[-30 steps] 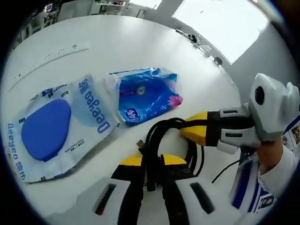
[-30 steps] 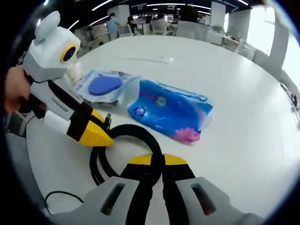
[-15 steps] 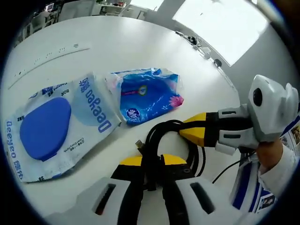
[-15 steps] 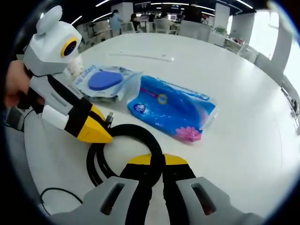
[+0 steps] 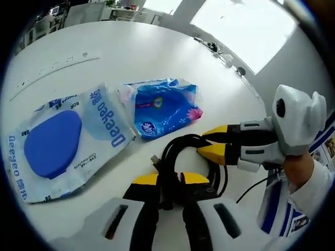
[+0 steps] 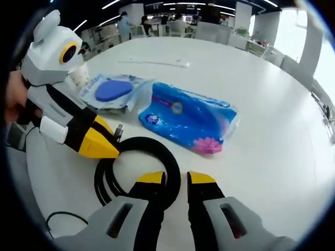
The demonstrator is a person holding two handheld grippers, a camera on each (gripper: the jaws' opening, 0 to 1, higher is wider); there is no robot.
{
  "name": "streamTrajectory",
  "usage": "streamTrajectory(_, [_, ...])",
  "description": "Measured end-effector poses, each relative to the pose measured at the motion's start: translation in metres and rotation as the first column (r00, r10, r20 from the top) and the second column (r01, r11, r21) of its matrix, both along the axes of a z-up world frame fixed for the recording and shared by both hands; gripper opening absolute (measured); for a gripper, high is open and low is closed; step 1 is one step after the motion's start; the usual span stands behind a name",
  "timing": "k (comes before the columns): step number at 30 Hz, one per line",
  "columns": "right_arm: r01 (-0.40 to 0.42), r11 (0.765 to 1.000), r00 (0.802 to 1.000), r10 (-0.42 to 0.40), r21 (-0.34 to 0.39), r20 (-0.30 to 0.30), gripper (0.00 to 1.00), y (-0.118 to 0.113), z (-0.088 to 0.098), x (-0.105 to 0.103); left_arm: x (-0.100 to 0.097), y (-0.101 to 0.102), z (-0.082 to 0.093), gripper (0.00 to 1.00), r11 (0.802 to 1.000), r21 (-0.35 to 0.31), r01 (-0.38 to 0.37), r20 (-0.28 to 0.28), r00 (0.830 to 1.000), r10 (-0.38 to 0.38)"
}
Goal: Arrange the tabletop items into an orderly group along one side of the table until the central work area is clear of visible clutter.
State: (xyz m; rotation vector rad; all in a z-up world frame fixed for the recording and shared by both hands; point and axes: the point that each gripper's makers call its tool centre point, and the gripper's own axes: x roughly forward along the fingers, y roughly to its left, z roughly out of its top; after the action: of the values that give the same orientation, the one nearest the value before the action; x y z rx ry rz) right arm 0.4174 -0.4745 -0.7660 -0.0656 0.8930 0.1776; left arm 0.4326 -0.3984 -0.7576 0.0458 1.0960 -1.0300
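Left gripper (image 5: 170, 179) fingers (image 5: 147, 180) are pinched onto the black cable coil (image 5: 183, 157), with the cable running up between the yellow tips. Right gripper (image 6: 176, 179) fingers (image 6: 201, 179) stand slightly parted, a narrow gap between the yellow tips; the cable loop (image 6: 141, 157) passes through that gap, but contact looks loose, probably released or about to be.

In the left gripper view the right gripper (image 5: 212, 144) comes in from the right, tips parted around the coil's far side. In the right gripper view the left gripper (image 6: 107, 149) comes in from the left, its tip at the coil's near-left arc.

Step in hand: handling the coil, probably bundling it or placing it beside the packs. The coil lies on the white worktop (image 5: 131, 57), just beside the blue tissue pack (image 5: 165, 104), near but not touching as far as I can tell. The wet-wipe pouch with the blue lid (image 5: 57, 141) lies flat, touching or overlapping the tissue pack's edge. A loose cable tail (image 6: 63, 214) trails toward the near worktop edge.

Next move calls for: the right gripper to clear the loop without dragging it, the left to keep the coil from springing open, and the tail tucked in.

Pose: both grippers held low, angled toward each other across the coil; a hand and white sleeve (image 5: 309, 183) are behind the right gripper.
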Motion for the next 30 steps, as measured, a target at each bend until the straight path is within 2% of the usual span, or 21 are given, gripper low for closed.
streamTrajectory(18, [0.051, 0.999, 0.996, -0.052, 0.016, 0.079, 0.23, -0.008, 0.031, 0.002, -0.002, -0.003, 0.022, 0.35, 0.998, -0.061, 0.026, 0.029, 0.999, -0.024])
streamTrajectory(22, [0.052, 0.997, 0.992, -0.059, 0.06, 0.109, 0.29, -0.002, 0.04, 0.004, -0.003, 0.0, 0.026, 0.38, 0.997, -0.075, 0.037, 0.038, 0.999, -0.035])
streamTrajectory(25, [0.055, 0.997, 0.993, -0.06, 0.048, 0.104, 0.29, -0.003, 0.041, 0.002, -0.006, 0.002, 0.028, 0.4, 0.995, -0.089, 0.053, 0.046, 0.998, -0.049])
streamTrajectory(30, [0.066, 0.995, 0.989, -0.074, 0.073, 0.125, 0.31, 0.0, 0.051, 0.003, -0.008, 0.004, 0.038, 0.47, 0.99, -0.124, 0.066, 0.058, 0.997, -0.059])
